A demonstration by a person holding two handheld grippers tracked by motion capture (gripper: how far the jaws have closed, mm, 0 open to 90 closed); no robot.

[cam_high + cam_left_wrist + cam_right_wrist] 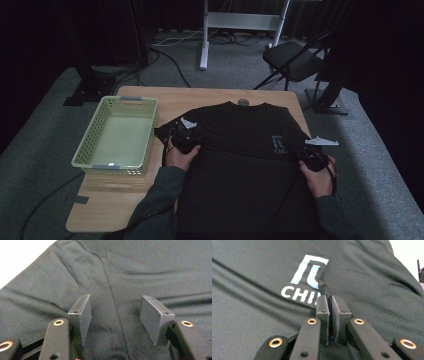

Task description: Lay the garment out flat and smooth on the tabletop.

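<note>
Two claws working on a black T-shirt lying spread flat on the counter

The right claw [330,298] is sitting pressed together, pinching a small fold of the black T-shirt [240,150] just beside the white chest print [308,280], near the shirt's right edge. The left claw [115,315] is standing spread wide, its jaws hovering on either side of a seam running where the left sleeve is joining the body, with cloth lying under them and nothing being gripped. Beyond both claws the collar is pointing toward the far edge of the counter [165,97]. Off to the left claw's outer side a pale green basket [116,136] is sitting on the counter, close to the sleeve.
</note>
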